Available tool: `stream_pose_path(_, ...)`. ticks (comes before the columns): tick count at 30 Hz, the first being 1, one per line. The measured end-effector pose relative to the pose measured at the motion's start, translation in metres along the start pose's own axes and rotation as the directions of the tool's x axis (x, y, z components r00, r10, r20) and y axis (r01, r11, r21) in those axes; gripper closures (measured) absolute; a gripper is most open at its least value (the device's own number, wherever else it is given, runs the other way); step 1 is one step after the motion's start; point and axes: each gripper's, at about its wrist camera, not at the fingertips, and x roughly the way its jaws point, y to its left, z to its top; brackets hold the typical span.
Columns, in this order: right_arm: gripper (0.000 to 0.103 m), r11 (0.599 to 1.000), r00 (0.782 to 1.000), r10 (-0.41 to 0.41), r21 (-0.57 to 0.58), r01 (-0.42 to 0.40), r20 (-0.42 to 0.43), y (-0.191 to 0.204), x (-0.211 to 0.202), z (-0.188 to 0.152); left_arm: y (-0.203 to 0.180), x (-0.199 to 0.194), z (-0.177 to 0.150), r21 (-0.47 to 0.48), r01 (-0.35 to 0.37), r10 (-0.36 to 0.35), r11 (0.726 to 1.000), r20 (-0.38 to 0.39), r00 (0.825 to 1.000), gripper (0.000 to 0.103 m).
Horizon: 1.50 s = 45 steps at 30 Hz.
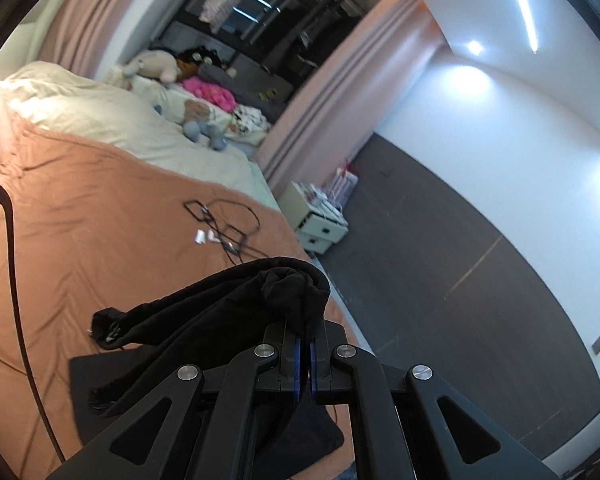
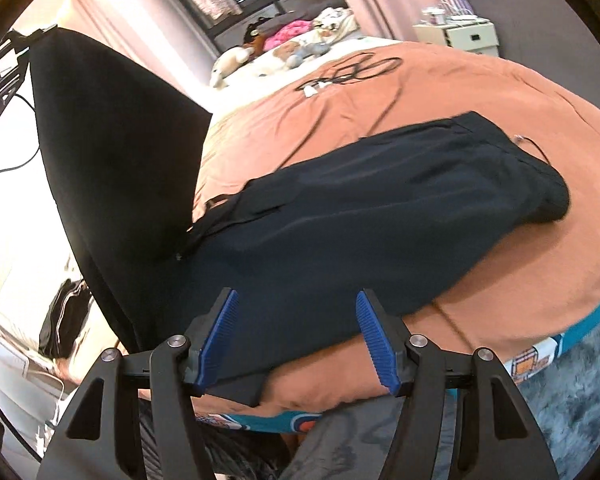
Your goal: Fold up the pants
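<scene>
From your left wrist cam, the bunched black pants (image 1: pixel 228 320) cover the left gripper (image 1: pixel 305 354) fingertips, so you can't see where the pads actually bite. The pants run down behind the gripper's linkage and off the bottom edge. On the right wrist cam the lifted pant leg (image 2: pixel 112 168) hides the bed behind it, the left gripper (image 2: pixel 4 68) is clipped by the frame edge, and the cable tangle (image 2: pixel 352 68) plus the plush toys (image 2: pixel 260 56) are too small and smeary to identify.

You have no text, label, brand, number or sign to read in either wrist view; any print on the far things is too small and blurred to make out.
</scene>
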Motion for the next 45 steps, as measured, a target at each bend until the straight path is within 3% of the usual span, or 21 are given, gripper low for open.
stream_pose_path(8, 0.043, 0.997, 0.999, -0.031, 0.077, 0.030, 0.018, -0.021, -0.016, -0.007, -0.021, 0.073, -0.027, 0.011, 0.030, -0.028, 0.999, -0.119, 0.992, 0.101)
stream_pose_path(15, 0.043, 0.989, 0.997, -0.066, 0.136, 0.059, 0.048, -0.042, -0.034, -0.008, -0.045, 0.138, -0.073, 0.025, 0.072, -0.064, 0.997, -0.244, 0.968, 0.101)
stream_pose_path(26, 0.043, 0.970, 0.991, -0.120, 0.218, 0.104, 0.064, -0.064, -0.065, -0.021, -0.070, 0.207, -0.154, 0.013, 0.147, -0.128, 0.989, -0.420, 0.899, 0.101)
stream_pose_path(29, 0.043, 0.966, 0.991, -0.116, 0.241, 0.096, 0.069, -0.065, -0.067, -0.022, -0.081, 0.220, -0.180, 0.043, 0.158, -0.117, 0.986, -0.492, 0.863, 0.100)
stream_pose_path(30, 0.043, 0.964, 0.991, -0.112, 0.252, 0.090, 0.072, -0.065, -0.068, -0.022, -0.082, 0.224, -0.184, 0.049, 0.161, -0.113, 0.986, -0.514, 0.850, 0.092)
stream_pose_path(32, 0.043, 0.960, 0.992, -0.105, 0.268, 0.081, 0.077, -0.066, -0.068, -0.022, -0.081, 0.231, -0.197, 0.050, 0.186, -0.125, 0.981, -0.568, 0.813, 0.067)
stream_pose_path(33, 0.043, 0.958, 0.992, -0.102, 0.275, 0.077, 0.080, -0.067, -0.068, -0.023, -0.079, 0.229, -0.202, 0.051, 0.191, -0.127, 0.980, -0.579, 0.806, 0.048)
stream_pose_path(34, 0.043, 0.957, 0.992, -0.098, 0.281, 0.071, 0.084, -0.068, -0.068, -0.023, -0.076, 0.226, -0.204, 0.053, 0.188, -0.124, 0.981, -0.574, 0.809, 0.037)
stream_pose_path(36, 0.043, 0.956, 0.992, -0.089, 0.286, 0.061, 0.086, -0.068, -0.068, -0.025, -0.068, 0.217, -0.205, 0.056, 0.189, -0.125, 0.980, -0.562, 0.817, 0.031)
stream_pose_path(39, 0.043, 0.955, 0.993, -0.076, 0.293, 0.046, 0.089, -0.073, -0.067, -0.026, -0.046, 0.204, -0.202, 0.040, 0.168, -0.118, 0.985, -0.552, 0.826, 0.030)
stream_pose_path(45, 0.043, 0.948, 0.994, -0.041, 0.318, 0.008, 0.098, -0.084, -0.058, -0.019, 0.019, 0.172, -0.189, 0.006, 0.054, -0.044, 0.999, -0.488, 0.872, 0.030)
